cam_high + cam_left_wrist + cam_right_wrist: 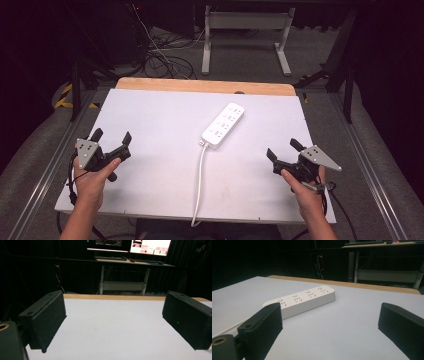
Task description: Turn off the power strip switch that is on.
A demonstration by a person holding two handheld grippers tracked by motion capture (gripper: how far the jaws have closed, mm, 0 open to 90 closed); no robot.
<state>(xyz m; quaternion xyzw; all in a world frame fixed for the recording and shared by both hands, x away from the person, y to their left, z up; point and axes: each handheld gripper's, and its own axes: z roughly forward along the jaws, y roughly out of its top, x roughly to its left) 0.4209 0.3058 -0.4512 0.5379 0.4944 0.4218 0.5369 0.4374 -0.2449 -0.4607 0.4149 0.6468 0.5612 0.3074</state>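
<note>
High view: power strip mid-table

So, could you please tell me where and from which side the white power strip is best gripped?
Probably grip the power strip across its narrow width near the middle, coming down from above. It lies flat and diagonal, sockets up, so its long side walls are free. The open right gripper looks toward it; its cable leaves the near end.

White power strip with a white cord on a pale grey table — tan wooden far edge; both tongs black.
</note>
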